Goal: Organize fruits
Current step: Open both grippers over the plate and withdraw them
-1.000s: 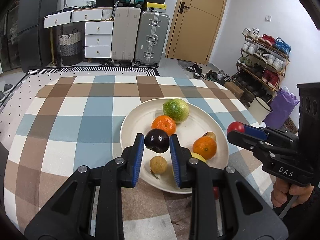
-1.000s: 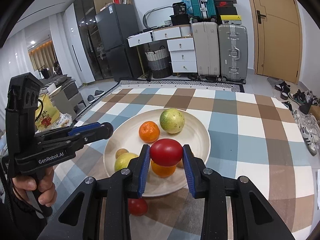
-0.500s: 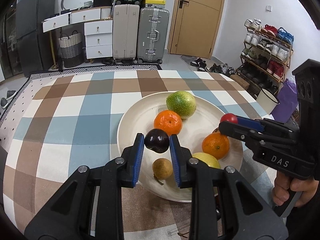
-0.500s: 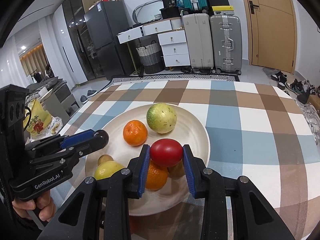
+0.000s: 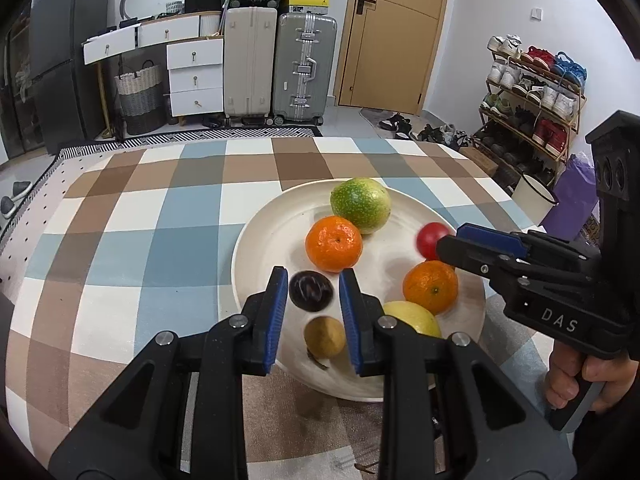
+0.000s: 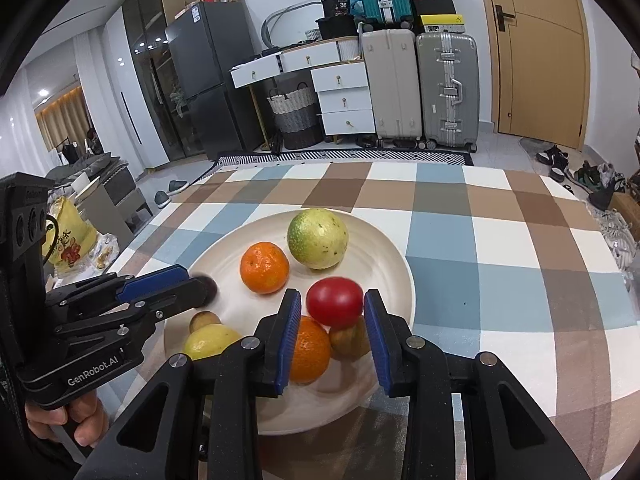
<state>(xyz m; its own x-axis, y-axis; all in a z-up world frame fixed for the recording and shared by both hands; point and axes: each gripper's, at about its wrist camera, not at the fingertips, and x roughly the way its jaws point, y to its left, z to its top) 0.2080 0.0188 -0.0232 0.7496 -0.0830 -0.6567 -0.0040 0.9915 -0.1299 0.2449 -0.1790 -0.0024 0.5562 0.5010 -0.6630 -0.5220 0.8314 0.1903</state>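
Observation:
A white plate point(image 5: 264, 232) point(image 6: 384, 248) on the checked tablecloth holds a green fruit point(image 5: 360, 205) point(image 6: 318, 238), two oranges point(image 5: 334, 244) point(image 5: 430, 287), a yellow fruit point(image 5: 412, 318) and a small brown fruit point(image 5: 325, 337). My left gripper point(image 5: 313, 294) has its jaws parted, with a blurred dark plum point(image 5: 311, 291) loose between them over the plate. My right gripper point(image 6: 332, 308) has its jaws apart around a red tomato point(image 6: 335, 302), which touches the right pad only and looks blurred.
Suitcases point(image 5: 276, 64), white drawers point(image 5: 196, 76) and a basket point(image 5: 138, 96) stand behind the table. A shoe rack point(image 5: 532, 92) is at the right. The table's near edge lies under both grippers.
Both grippers moved forward over the plate and their jaws widened. The plum and the tomato, gripped tightly before, now sit loose between the pads.

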